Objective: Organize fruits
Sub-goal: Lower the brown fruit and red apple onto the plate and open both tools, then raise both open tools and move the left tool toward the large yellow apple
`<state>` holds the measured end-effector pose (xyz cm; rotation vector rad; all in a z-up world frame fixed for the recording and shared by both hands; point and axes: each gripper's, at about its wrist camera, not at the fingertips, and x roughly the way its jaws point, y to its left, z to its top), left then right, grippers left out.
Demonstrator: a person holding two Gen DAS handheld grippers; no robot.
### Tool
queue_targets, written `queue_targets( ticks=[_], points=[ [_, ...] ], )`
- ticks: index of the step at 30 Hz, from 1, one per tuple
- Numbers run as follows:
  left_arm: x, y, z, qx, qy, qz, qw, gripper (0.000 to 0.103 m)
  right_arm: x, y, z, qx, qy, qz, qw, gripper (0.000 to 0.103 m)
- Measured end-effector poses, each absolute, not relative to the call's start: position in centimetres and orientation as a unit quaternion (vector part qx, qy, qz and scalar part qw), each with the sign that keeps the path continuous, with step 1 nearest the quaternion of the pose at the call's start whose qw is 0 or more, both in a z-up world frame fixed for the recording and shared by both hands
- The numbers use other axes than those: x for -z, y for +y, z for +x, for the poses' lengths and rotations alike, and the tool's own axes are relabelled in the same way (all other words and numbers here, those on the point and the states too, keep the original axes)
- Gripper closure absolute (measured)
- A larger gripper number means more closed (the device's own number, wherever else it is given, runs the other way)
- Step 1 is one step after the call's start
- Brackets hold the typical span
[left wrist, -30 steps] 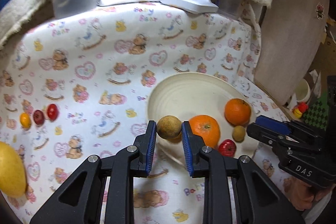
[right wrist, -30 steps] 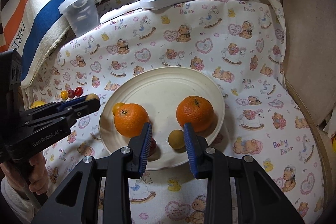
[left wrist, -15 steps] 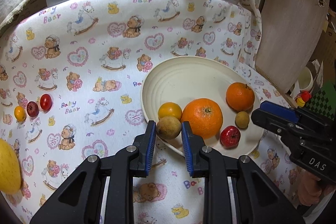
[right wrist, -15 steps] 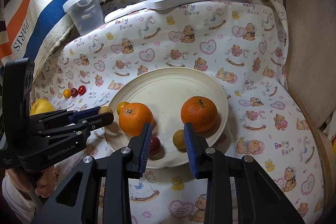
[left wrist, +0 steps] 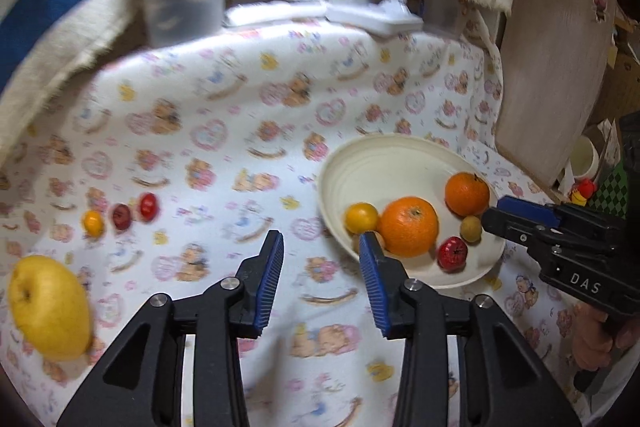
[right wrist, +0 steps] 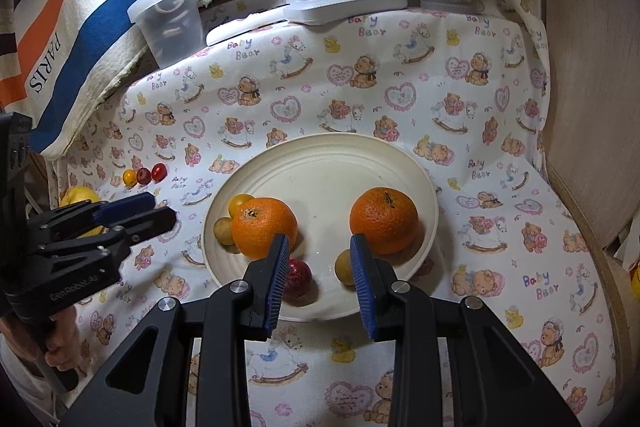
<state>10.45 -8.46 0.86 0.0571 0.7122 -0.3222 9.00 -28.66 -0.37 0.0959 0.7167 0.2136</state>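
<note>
Your left gripper (left wrist: 320,259) has just been opening its jaws; they are standing apart over the printed cloth (left wrist: 224,155) at lower centre of the left wrist view, with nothing between them. The brown fruit (right wrist: 223,230) is sitting inside the cream plate (right wrist: 320,163) at its left edge, touching the larger orange (right wrist: 265,226) and a small yellow-orange fruit (right wrist: 240,202). Your right gripper (right wrist: 318,259) is hovering over the plate's near rim, fingers parted and gripping nothing; a red fruit (right wrist: 298,277) and a tan fruit (right wrist: 345,267) are lying just beyond its tips. A second orange (right wrist: 384,219) is resting at the right. A yellow apple (left wrist: 50,307) and three cherry tomatoes (left wrist: 120,217) are lying on the cloth at left.
</note>
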Motion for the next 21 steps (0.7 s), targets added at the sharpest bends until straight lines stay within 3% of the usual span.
queue_targets(
  ticks=[4,12,14,18,19,21],
  points=[
    [-2.2,-6.8,9.3,0.135,0.316,0.026,0.939,0.058,0.6,-28.6,9.0,-0.114,0.351,0.053,0.928,0.07],
    [-4.4,-3.2,6.2,0.092,0.249,0.027,0.964,0.029,-0.2,-28.8,8.3,-0.112,0.319,0.054,0.94,0.068],
    [-4.9,-2.1,5.3,0.081,0.222,0.018,0.972,0.019,-0.4,-28.8,8.0,-0.11,0.307,0.05,0.944,0.052],
    [-5.7,-0.3,4.1,0.066,0.183,0.006,0.981,0.004,-1.0,-28.1,7.2,-0.108,0.274,0.025,0.955,0.045],
    [-5.9,0.0,3.9,0.06,0.177,0.004,0.982,0.001,-1.1,-28.1,7.0,-0.11,0.267,0.024,0.957,0.039],
    [-6.1,0.7,3.6,0.052,0.165,-0.004,0.985,0.001,-1.4,-28.0,6.6,-0.111,0.253,0.024,0.961,0.034]
  ],
)
